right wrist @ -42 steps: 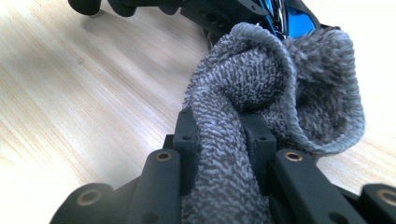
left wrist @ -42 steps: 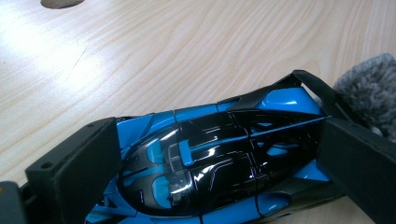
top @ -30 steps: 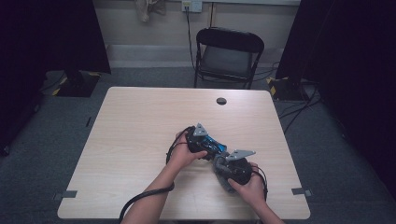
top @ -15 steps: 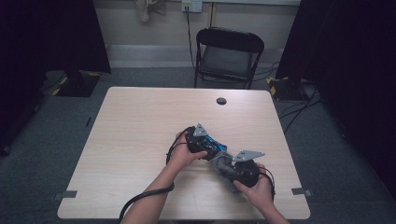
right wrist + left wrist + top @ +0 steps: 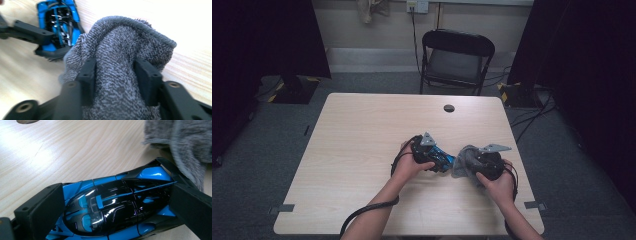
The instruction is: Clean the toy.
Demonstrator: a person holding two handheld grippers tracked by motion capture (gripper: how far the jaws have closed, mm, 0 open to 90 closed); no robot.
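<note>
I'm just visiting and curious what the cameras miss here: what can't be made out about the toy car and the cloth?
- Toy car: in the left gripper view the bottom edge cuts off its near end, and the left gripper's fingers cover its sides.
- Grey cloth: in the right gripper view it bunches between the right gripper's fingers, whose jaws have just been opening; whether they press it is unclear.
- Dark round spot on the table, high view: too small to identify.

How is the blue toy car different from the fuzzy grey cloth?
The toy car is shiny, hard, blue and black; the cloth is fuzzy, soft and grey. The car lies flat on the table; the cloth is bunched up. The left claw holds the car, and the cloth sits between the right claw's jaws.
</note>
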